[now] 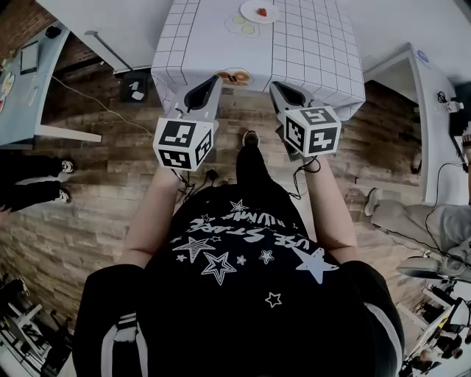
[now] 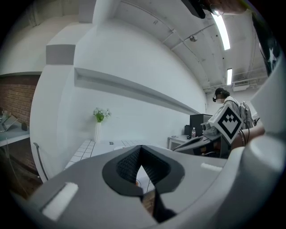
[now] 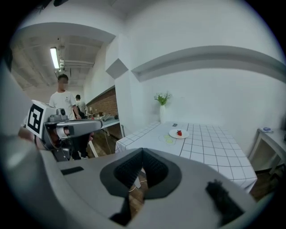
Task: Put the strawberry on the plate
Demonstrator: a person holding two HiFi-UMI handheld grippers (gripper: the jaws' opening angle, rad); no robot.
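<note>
A red strawberry (image 1: 261, 12) lies on a small white plate (image 1: 251, 9) at the far side of the white grid-cloth table (image 1: 316, 44). In the right gripper view the strawberry (image 3: 179, 132) and its plate (image 3: 173, 134) sit well beyond my jaws. Both grippers hang over the wood floor in front of the table's near edge, far short of the plate. My left gripper (image 1: 213, 81) (image 2: 141, 150) is shut with nothing in it. The right gripper (image 1: 279, 88) (image 3: 142, 152) is also shut and empty.
A clear dish with pale green slices (image 1: 243, 26) lies beside the plate, and an orange item (image 1: 234, 76) sits at the table's near edge. A vase of flowers (image 3: 162, 112) stands at the far edge. Side tables (image 1: 29, 81) (image 1: 434, 110) flank the room; people stand at left (image 3: 62, 100).
</note>
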